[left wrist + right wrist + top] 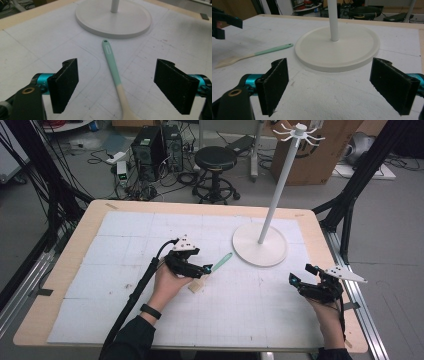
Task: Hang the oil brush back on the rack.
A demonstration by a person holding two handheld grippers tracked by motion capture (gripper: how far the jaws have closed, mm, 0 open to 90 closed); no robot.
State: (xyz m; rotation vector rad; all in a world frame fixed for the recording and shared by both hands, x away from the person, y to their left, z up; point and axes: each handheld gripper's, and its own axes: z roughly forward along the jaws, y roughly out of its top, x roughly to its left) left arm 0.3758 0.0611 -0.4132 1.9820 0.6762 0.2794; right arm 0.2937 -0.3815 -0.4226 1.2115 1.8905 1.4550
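Mint-handled spatula (113,67) flat on the table, untouched between the open left tool (120,87) pads.

Wooden table (75,255) – white mat (125,285), spatula (212,270), stand base (260,251).

On the tabletop (65,270) the spatula (113,70) lies flat just ahead of the left claw (206,269), its handle running forward between the open jaws and its handle tip near the base of the stand (260,245), apart from it. The stand rises beyond that claw and to its right. The right claw (295,281) sits well apart to the right, with the stand's base ahead of it and the spatula off to its left.
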